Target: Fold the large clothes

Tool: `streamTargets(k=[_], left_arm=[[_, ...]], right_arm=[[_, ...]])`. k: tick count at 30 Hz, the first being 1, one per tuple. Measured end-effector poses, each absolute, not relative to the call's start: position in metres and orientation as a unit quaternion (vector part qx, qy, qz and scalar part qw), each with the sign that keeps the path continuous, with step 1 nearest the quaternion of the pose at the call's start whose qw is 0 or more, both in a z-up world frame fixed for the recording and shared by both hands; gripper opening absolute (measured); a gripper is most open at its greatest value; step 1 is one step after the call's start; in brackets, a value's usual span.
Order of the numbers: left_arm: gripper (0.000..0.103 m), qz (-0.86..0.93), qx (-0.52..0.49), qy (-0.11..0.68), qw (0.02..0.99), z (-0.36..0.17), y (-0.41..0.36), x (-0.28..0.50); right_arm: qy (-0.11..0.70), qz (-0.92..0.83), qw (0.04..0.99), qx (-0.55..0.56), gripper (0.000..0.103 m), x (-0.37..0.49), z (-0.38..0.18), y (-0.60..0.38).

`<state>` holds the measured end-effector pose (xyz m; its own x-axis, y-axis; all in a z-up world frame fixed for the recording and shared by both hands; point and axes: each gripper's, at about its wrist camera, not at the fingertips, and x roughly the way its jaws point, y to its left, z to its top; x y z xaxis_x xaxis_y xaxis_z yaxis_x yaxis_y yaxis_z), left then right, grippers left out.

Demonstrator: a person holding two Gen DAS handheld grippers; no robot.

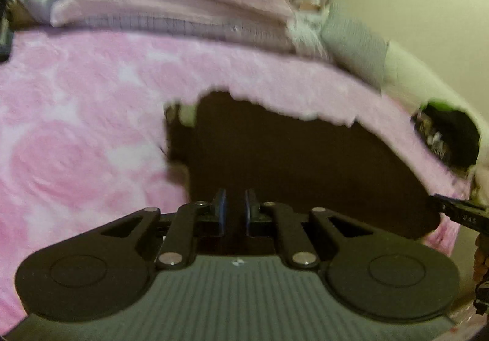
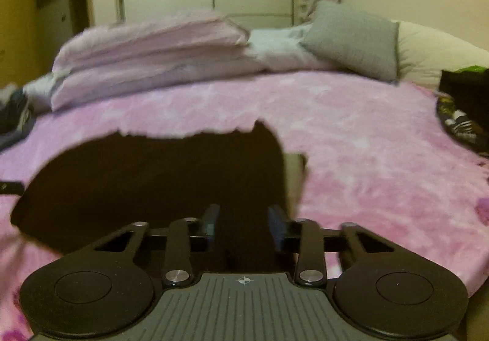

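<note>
So I've got the dark garment (image 1: 305, 163) lying on the pink blanket (image 1: 76, 127) on the bed, one gripper at each end of its near edge. My left gripper (image 1: 235, 212) has its jaws pulled in to a narrow slot with dark cloth running between the pads, and it looks like a pinch on the hem, though the blur makes it hard to swear to. My right gripper (image 2: 243, 226) stands wider, with dark fabric filling the gap between the fingers, but I can't tell if the pads actually press on it or if the cloth just sits there. In the right view there's a pale tag or lining (image 2: 295, 179) showing at the garment's right edge, so that side seems flipped over a bit. The stuff looks thin, floppy and light, no stiffness at all, so it'll sag and drape wherever it isn't held, and the fuzzy blanket will probably drag on it. I'd take it at the two near corners, right on the hem where it's doubled up, since a single layer would likely slip out. The folded pink bedding (image 2: 146, 56) and grey pillow (image 2: 351, 38) sit well behind, out of the way.
</note>
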<state>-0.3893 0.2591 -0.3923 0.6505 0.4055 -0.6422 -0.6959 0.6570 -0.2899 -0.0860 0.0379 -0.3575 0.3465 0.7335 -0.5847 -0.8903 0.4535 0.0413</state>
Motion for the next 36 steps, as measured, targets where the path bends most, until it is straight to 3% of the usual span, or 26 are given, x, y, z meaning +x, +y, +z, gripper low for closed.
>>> streamTargets(k=[3, 6, 8, 10, 14, 21, 36], left_arm=[[0.008, 0.334, -0.28, 0.276, 0.857, -0.409, 0.258, -0.381], [0.012, 0.342, -0.276, 0.276, 0.855, -0.394, 0.248, -0.38], [0.017, 0.347, -0.263, 0.285, 0.854, -0.382, 0.236, -0.38], [0.033, 0.359, -0.25, 0.288, 0.852, -0.369, 0.221, -0.384], [0.042, 0.359, -0.245, 0.29, 0.853, -0.346, 0.181, -0.393], [0.063, 0.363, -0.225, 0.289, 0.857, -0.314, 0.099, -0.416], [0.078, 0.365, -0.163, 0.274, 0.874, -0.261, 0.014, -0.44]], right_arm=[[0.32, 0.474, 0.802, -0.17, 0.024, -0.079, -0.39, 0.047], [0.333, 0.467, 0.806, -0.149, 0.025, -0.082, -0.38, 0.039], [0.339, 0.469, 0.803, -0.143, 0.037, -0.086, -0.366, 0.031], [0.34, 0.475, 0.8, -0.138, 0.049, -0.096, -0.353, 0.022], [0.344, 0.484, 0.794, -0.128, 0.062, -0.121, -0.335, -0.001], [0.346, 0.506, 0.778, -0.136, 0.063, -0.166, -0.316, -0.04], [0.297, 0.536, 0.78, -0.124, 0.065, -0.217, -0.268, -0.094]])
